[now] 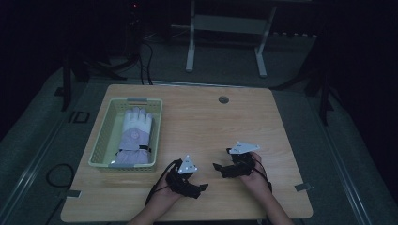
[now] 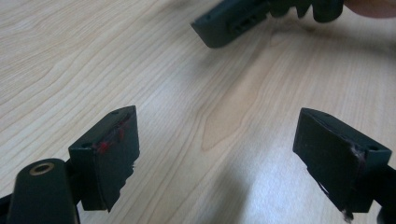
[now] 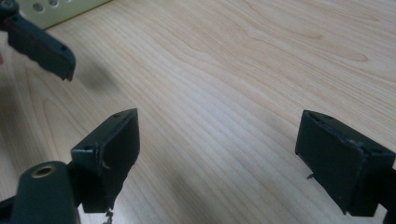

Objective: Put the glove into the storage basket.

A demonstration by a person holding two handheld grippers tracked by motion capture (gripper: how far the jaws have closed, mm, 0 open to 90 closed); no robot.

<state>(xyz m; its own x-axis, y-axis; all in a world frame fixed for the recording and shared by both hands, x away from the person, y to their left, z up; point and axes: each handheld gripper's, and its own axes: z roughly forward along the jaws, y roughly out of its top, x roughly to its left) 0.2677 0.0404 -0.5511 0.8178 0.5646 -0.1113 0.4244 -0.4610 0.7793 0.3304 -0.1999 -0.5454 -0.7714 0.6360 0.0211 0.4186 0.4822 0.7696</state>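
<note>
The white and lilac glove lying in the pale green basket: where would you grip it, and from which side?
Probably the dark cuff end of the white and lilac glove, coming from above. It lies flat, fingers pointing away from the person, cuff nearest the pale green perforated plastic basket's near wall. The walls block a sideways approach, so a top-down pinch suits. Both grippers are open over the wooden table.

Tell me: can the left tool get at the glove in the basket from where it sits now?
Probably yes. The left tool is open and empty, the glove lies uncovered in the open-topped basket, and only bare table lies between.
</note>
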